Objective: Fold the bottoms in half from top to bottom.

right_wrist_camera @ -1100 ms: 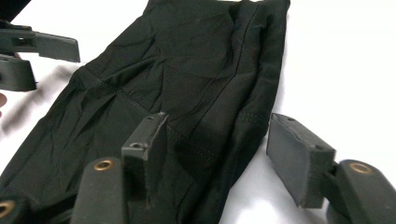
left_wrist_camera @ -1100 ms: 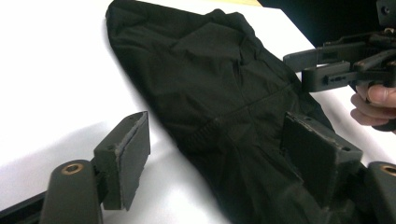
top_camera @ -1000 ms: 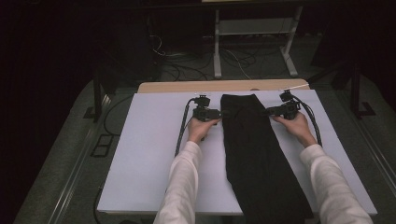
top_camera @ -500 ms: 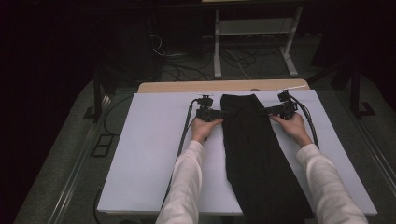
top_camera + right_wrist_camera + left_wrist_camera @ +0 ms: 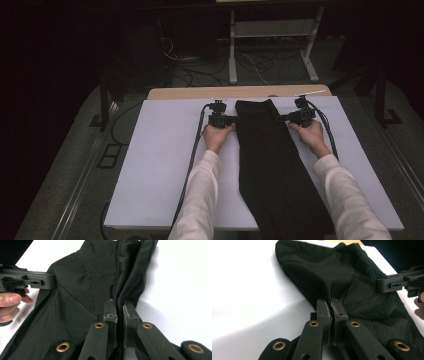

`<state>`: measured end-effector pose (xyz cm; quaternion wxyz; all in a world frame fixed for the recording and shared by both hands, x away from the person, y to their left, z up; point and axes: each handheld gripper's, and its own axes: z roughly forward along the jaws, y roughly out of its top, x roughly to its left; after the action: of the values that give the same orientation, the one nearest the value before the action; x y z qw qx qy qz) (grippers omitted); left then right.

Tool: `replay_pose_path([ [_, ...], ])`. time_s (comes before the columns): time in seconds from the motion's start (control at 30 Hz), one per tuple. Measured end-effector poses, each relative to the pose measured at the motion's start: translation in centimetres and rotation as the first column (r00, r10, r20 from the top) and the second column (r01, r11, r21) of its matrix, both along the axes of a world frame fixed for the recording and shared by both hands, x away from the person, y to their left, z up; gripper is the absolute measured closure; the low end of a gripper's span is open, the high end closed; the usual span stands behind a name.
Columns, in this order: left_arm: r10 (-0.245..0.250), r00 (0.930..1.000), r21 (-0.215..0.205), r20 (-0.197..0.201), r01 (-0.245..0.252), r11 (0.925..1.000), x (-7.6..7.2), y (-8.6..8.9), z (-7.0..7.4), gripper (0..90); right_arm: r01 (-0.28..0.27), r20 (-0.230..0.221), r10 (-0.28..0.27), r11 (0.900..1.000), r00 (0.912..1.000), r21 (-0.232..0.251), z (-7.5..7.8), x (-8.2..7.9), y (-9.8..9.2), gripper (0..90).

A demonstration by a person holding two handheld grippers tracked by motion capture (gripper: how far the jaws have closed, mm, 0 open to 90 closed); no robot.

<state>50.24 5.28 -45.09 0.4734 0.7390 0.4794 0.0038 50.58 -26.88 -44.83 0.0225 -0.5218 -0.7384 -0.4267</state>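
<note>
A long black garment [image 5: 270,165] lies lengthwise down the middle of the white table top [image 5: 160,165]. My left gripper [image 5: 234,120] is at the garment's left edge near the far end. Its jaws have just been closing and are shut on a pinch of the black cloth [image 5: 342,272]. My right gripper [image 5: 286,118] faces it across the cloth at the right edge. Those jaws have also just been closing and clamp a folded edge of the garment [image 5: 82,285]. In each gripper view the other gripper shows across the cloth, the right gripper [image 5: 379,285] and the left gripper [image 5: 53,281].
The white top rests on a wooden table whose far edge [image 5: 200,93] shows. A black cable [image 5: 192,155] trails along the left arm and another cable [image 5: 330,132] past the right hand. Beyond the table are floor cables and a white stand [image 5: 232,50].
Both hands have stayed almost in place at the far end of the garment. The gripper tips now sit tight against the cloth's two side edges.
</note>
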Motion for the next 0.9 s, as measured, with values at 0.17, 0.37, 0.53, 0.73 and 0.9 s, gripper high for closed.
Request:
replay_pose_path([
  [0.17, 0.0, 0.9998, 0.024, 0.021, 0.0, 0.9997, 0.0, 0.5, 0.9, 86.2, 0.016, -0.006, -0.016, 1.0, 0.9999, 0.01, 0.4, 0.2, 0.9, 82.5],
  [0.37, 0.009, 0.9991, 0.031, 0.041, -0.01, 0.9995, -0.1, 1.2, 1.8, 86.2, 0.019, 0.015, -0.019, 0.999, 0.9997, 0.028, 1.2, 0.3, 1.8, 82.7],
  [0.53, 0.012, 0.9984, 0.002, 0.056, -0.012, 0.9999, -0.3, 1.5, 2.6, 86.2, 0.031, 0.02, -0.033, 0.996, 0.9993, 0.08, 2.0, 0.2, 1.6, 82.7],
  [0.73, -0.003, 0.998, -0.005, 0.064, 0.003, 1.0, -1.1, 1.1, 3.9, 86.2, 0.025, 0.022, -0.027, 0.996, 0.9994, 0.087, 3.0, -0.5, 1.2, 82.7],
  [0.9, -0.008, 0.9961, -0.017, 0.087, 0.009, 0.9998, -1.9, 0.7, 5.2, 86.2, 0.019, 0.054, -0.024, 0.996, 0.9983, 0.088, 4.4, -1.4, 1.0, 82.7],
])
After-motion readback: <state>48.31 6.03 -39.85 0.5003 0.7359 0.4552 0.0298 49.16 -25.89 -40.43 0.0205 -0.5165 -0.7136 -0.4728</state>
